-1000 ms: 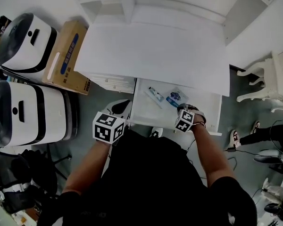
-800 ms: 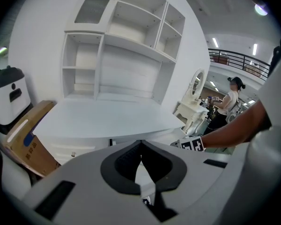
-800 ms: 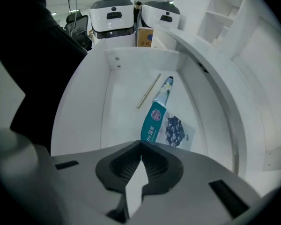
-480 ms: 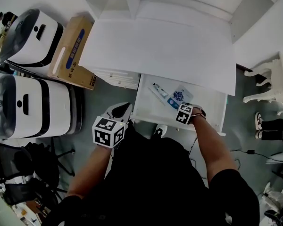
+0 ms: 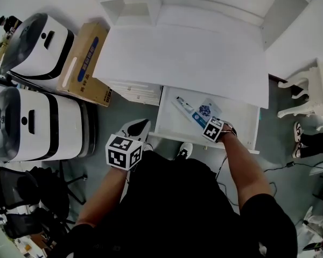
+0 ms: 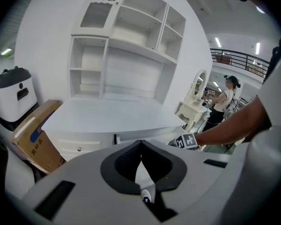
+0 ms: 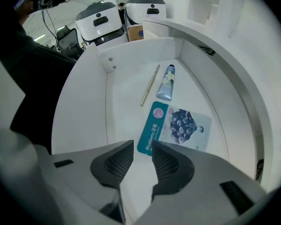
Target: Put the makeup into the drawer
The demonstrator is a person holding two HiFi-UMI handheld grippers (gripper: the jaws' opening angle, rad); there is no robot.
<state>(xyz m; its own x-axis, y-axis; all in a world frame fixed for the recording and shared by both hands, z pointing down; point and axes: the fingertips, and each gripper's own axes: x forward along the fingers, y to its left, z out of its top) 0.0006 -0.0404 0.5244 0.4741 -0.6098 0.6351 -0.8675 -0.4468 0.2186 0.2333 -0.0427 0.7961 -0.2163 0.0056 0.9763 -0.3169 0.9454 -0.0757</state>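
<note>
Two jaws, freshly parted, over the open drawer (image 7: 124, 114).
The right gripper (image 7: 143, 146) has just been opening its jaws. They stand apart with nothing pinched, tips just short of the blueberry sachet (image 7: 175, 128) lying flat on the drawer floor. Beyond it lie a small tube (image 7: 167, 82) and a thin stick (image 7: 150, 91). The left gripper (image 6: 141, 143) is closed and empty, held left of the drawer in front of the white desk (image 5: 183, 58).

Right hand-held gripper (image 7: 143, 148) pointing down, jaws just parted, empty.

drawer (image 5: 171, 123): open under white desk (image 5: 183, 58) | inside: sachet (image 5: 205, 110) beside tube (image 5: 182, 105) | left tongs (image 5: 137, 126): left of drawer, over floor (image 5: 124, 110)
</note>
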